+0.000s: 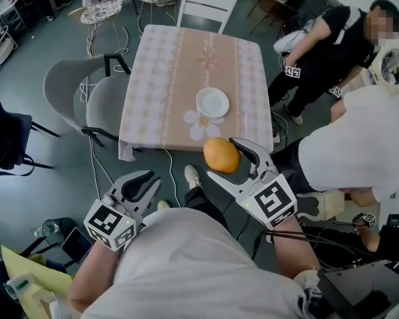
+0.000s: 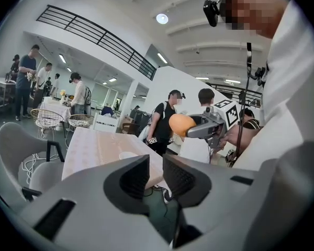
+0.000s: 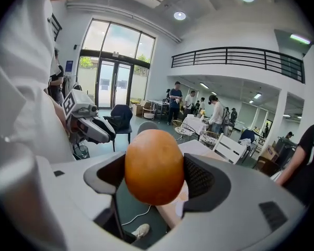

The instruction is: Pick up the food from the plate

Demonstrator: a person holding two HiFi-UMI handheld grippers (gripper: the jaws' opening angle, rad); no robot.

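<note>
Right hand-held gripper (image 1: pixel 225 158) is clamped on the round orange food (image 1: pixel 221 155), held in the air just off the near edge of the surface (image 1: pixel 166 78), apart from the white plate (image 1: pixel 213 102). Left hand-held gripper (image 2: pixel 156 178) holds nothing, jaws a narrow gap apart.

The person wore a white shirt (image 1: pixel 186 264). Left of the shirt, the left hand-held gripper (image 1: pixel 143 185) was light grey with dark jaw pads and a black-and-white marker cube (image 1: pixel 110 224). Right of the shirt, the right hand-held gripper (image 1: pixel 223 157) looked the same, with black cables (image 1: pixel 319 238) beside it.
</note>
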